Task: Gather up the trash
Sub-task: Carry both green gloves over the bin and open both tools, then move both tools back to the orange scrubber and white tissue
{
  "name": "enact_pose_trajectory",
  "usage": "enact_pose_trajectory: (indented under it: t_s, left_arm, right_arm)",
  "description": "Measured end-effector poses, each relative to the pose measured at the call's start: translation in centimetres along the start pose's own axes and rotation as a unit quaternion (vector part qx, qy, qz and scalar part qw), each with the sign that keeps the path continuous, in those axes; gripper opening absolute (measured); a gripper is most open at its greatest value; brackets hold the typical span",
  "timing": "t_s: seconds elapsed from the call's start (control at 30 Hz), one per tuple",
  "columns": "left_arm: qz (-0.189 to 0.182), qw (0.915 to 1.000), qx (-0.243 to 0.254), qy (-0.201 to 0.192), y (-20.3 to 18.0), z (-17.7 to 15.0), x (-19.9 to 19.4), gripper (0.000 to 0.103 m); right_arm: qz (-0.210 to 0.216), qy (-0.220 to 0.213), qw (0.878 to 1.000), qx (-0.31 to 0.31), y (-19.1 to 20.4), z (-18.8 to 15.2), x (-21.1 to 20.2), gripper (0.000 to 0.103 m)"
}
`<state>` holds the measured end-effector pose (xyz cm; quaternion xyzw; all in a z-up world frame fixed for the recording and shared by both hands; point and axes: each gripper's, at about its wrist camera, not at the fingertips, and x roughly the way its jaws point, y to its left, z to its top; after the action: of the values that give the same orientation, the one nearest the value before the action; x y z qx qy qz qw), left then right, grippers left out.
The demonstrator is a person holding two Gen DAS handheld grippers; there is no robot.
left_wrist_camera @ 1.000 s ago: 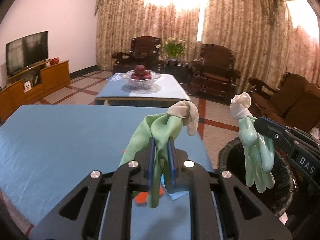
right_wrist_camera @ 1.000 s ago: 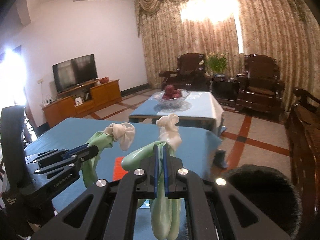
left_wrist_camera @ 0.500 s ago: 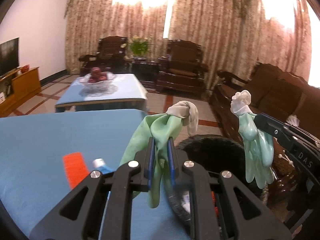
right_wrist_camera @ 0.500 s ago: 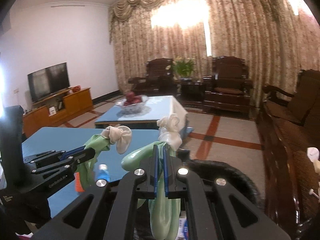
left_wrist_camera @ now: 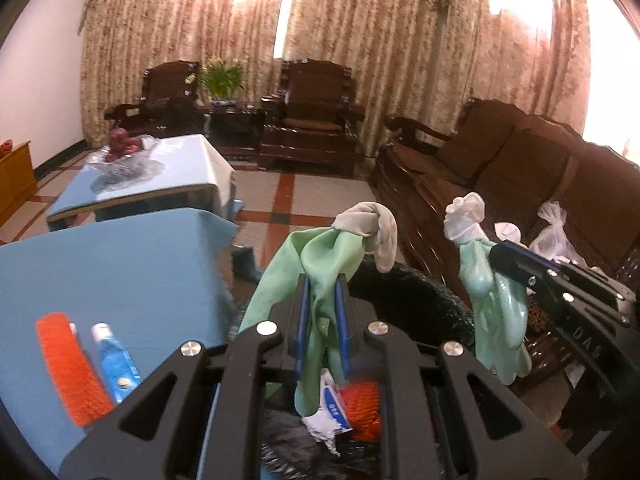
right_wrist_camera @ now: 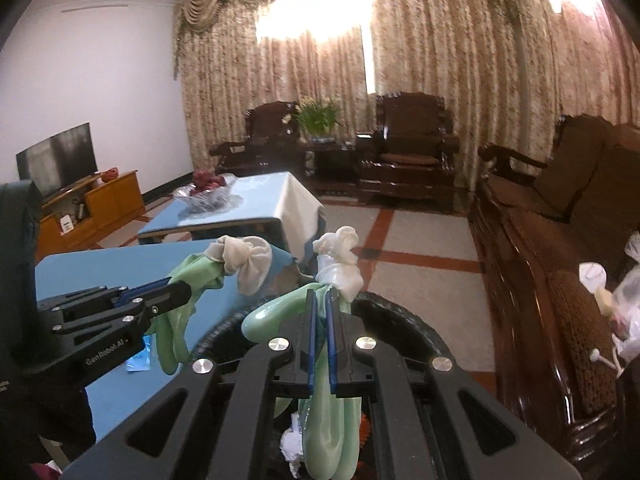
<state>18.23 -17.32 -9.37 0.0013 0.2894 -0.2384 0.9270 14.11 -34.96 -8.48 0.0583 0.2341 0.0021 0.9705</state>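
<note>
A: Item one?

B: Left gripper (left_wrist_camera: pixel 320 312) — blue-padded fingers (left_wrist_camera: pixel 301 320) are clamped on a pale green rubber glove (left_wrist_camera: pixel 316 256). The glove's whitish cuff (left_wrist_camera: pixel 372 228) is flopped over the top; its fingers are hung below the jaws. In the right wrist view the same gripper is seen side-on at the left, the glove draped from its tip.

A: Item two?

B: Right gripper (right_wrist_camera: pixel 320 340) — closed tight on a second green glove (right_wrist_camera: pixel 326 420), gripped near the wrist. A knotted white cuff (right_wrist_camera: pixel 338 256) is raised above the jaws; the green fingers are dangled beneath. In the left wrist view this glove is seen at the right, hung from the black jaw tip.

A: Where are both held?

B: Over a black trash bin (left_wrist_camera: pixel 416 300), whose round rim is seen under and beyond both grippers. Neither glove is seen touching the rim. Inside the bin, crumpled white paper (left_wrist_camera: pixel 324 428) and an orange mesh piece (left_wrist_camera: pixel 360 404) are recorded.

A: Item three — the table?

B: A blue-covered table (left_wrist_camera: pixel 120 264) is placed just left of the bin. On it, an orange mesh strip (left_wrist_camera: pixel 68 368) and a blue-and-white tube (left_wrist_camera: pixel 116 360) are laid side by side near the edge.

A: Background?

B: A second blue table with a glass fruit bowl (right_wrist_camera: pixel 208 196), dark wooden armchairs (right_wrist_camera: pixel 412 148), a potted plant (right_wrist_camera: pixel 318 116), patterned curtains, a television (right_wrist_camera: pixel 56 164) on a low cabinet. On the sofa (left_wrist_camera: pixel 500 168) at the right, clear plastic bags (left_wrist_camera: pixel 554 228) are noted; their contents cannot be made out.
</note>
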Motion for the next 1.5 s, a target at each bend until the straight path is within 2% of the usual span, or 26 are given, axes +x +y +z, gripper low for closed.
enact_pose_trajectory:
  t_s: [0.27, 0.33, 0.37, 0.4, 0.43, 0.5, 0.57, 0.6, 0.63, 0.7, 0.83, 1.1, 1.3, 1.5]
  left_arm:
    - [-0.028, 0.9991, 0.007, 0.032, -1.7, -0.6, 4.0, 0.013]
    - [-0.038, 0.9985, 0.005, 0.041, -1.8, -0.7, 4.7, 0.023]
    - [-0.038, 0.9985, 0.002, 0.04, -1.6, -0.7, 4.8, 0.026]
    - [-0.04, 0.9984, -0.001, 0.038, -1.5, -0.8, 4.7, 0.037]
    - [-0.042, 0.9985, -0.002, 0.036, -1.3, -0.8, 4.6, 0.047]
    - [-0.037, 0.9989, 0.001, 0.031, -1.0, -0.8, 4.3, 0.053]
    - [-0.031, 0.9991, 0.0, 0.028, -0.6, -0.6, 4.0, 0.058]
    - [-0.026, 0.9993, -0.001, 0.026, -0.3, -0.6, 3.7, 0.064]
    - [-0.019, 0.9995, -0.004, 0.023, 0.0, -0.7, 3.3, 0.069]
    - [-0.008, 0.9998, -0.006, 0.018, 0.8, -0.6, 2.5, 0.077]
    - [0.023, 0.9997, -0.002, 0.007, 2.4, -0.9, 0.6, 0.085]
    - [0.083, 0.9963, -0.022, -0.012, 7.7, -1.8, -4.0, 0.086]
    - [0.149, 0.9873, -0.046, -0.029, 13.3, -3.0, -8.1, 0.086]
    - [0.206, 0.976, -0.067, -0.025, 18.2, -4.9, -11.0, 0.086]
  right_arm:
    - [-0.011, 0.034, 0.999, 0.018, -3.2, -2.2, 2.3, 0.006]
    - [-0.022, 0.041, 0.999, 0.018, -3.7, -2.7, 2.7, 0.013]
    - [-0.025, 0.04, 0.999, 0.019, -3.9, -2.9, 2.7, 0.014]
    - [-0.025, 0.04, 0.999, 0.021, -4.0, -3.1, 2.7, 0.02]
    - [-0.029, 0.038, 0.999, 0.023, -4.0, -3.4, 2.5, 0.031]
    - [-0.034, 0.034, 0.999, 0.024, -4.1, -3.5, 2.3, 0.044]
    - [-0.036, 0.032, 0.999, 0.025, -4.2, -3.6, 2.2, 0.063]
    - [-0.038, 0.03, 0.999, 0.025, -4.1, -3.6, 2.2, 0.079]
    - [-0.041, 0.023, 0.999, 0.027, -4.0, -3.6, 1.9, 0.089]
    - [-0.043, 0.013, 0.998, 0.032, -3.4, -3.5, 1.5, 0.098]
    - [-0.038, 0.009, 0.999, 0.035, -2.2, -3.3, 1.2, 0.097]
    - [0.001, 0.005, 0.999, 0.035, 2.2, -2.6, 1.6, 0.097]
    - [0.044, 0.003, 0.999, 0.015, 7.4, -2.2, 2.6, 0.097]
    - [0.088, 0.007, 0.996, -0.008, 12.7, -2.2, 4.1, 0.097]
